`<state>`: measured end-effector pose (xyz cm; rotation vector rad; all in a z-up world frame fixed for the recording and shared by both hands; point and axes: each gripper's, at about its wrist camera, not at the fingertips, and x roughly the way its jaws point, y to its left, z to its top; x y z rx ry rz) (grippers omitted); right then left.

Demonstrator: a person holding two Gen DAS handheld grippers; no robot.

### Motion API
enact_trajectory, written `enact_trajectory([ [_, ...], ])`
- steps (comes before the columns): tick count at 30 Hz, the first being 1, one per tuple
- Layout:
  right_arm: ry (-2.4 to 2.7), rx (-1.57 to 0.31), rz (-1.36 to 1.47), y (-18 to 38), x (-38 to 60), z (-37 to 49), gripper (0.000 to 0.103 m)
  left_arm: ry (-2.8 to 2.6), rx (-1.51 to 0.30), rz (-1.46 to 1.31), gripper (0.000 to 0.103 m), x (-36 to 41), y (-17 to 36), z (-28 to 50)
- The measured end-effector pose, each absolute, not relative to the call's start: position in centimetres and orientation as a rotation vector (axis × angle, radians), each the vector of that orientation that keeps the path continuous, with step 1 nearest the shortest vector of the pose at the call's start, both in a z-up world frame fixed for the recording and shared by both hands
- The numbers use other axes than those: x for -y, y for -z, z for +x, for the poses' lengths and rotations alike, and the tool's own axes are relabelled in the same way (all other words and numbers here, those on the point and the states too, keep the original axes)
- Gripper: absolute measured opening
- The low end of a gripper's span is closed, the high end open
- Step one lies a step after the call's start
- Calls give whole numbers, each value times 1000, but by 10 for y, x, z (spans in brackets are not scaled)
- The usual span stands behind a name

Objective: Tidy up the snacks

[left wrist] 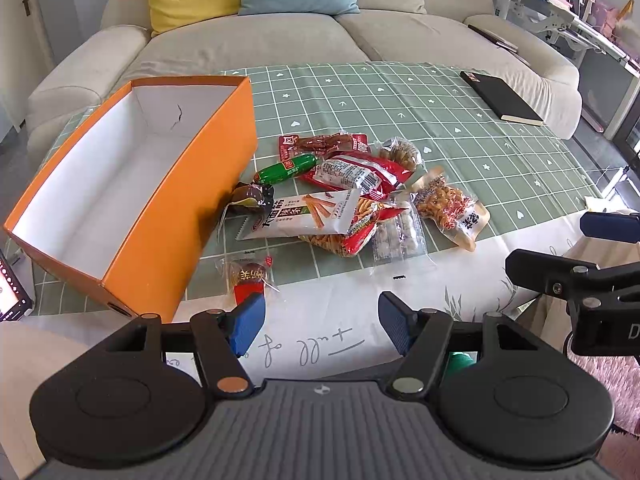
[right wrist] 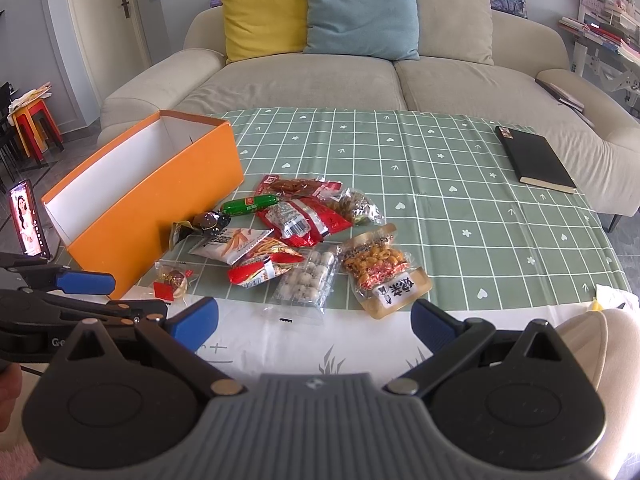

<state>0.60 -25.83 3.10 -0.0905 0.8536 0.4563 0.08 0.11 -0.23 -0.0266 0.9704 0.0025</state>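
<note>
An empty orange box [left wrist: 160, 216] [right wrist: 160, 196] with a white inside stands on the table's left. Right of it lies a pile of snack packets: a green sausage [left wrist: 286, 169] [right wrist: 250, 205], a red packet [left wrist: 356, 172] [right wrist: 304, 218], a white stick-snack bag [left wrist: 300, 216] [right wrist: 232, 244], a clear bag of white balls [left wrist: 398, 232] [right wrist: 306, 280], a nut pouch [left wrist: 452, 208] [right wrist: 384, 272] and a small round snack [left wrist: 248, 274] [right wrist: 174, 282]. My left gripper [left wrist: 322, 326] [right wrist: 138, 292] is open and empty, near the table's front edge. My right gripper [right wrist: 314, 322] is open and empty, just before the pile.
A black notebook [left wrist: 500, 98] [right wrist: 534, 158] lies at the table's far right. A beige sofa [right wrist: 320, 76] with yellow and blue cushions stands behind the table. A phone [right wrist: 30, 218] stands left of the box. A beige cap [right wrist: 600, 344] sits at the right.
</note>
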Motion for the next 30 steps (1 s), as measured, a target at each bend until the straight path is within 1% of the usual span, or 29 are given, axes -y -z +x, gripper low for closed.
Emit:
enact_trajectory([
  [30,-454,-873,-80,-29,259,7,99,-2,-973,-24,76,-2,9,-4],
])
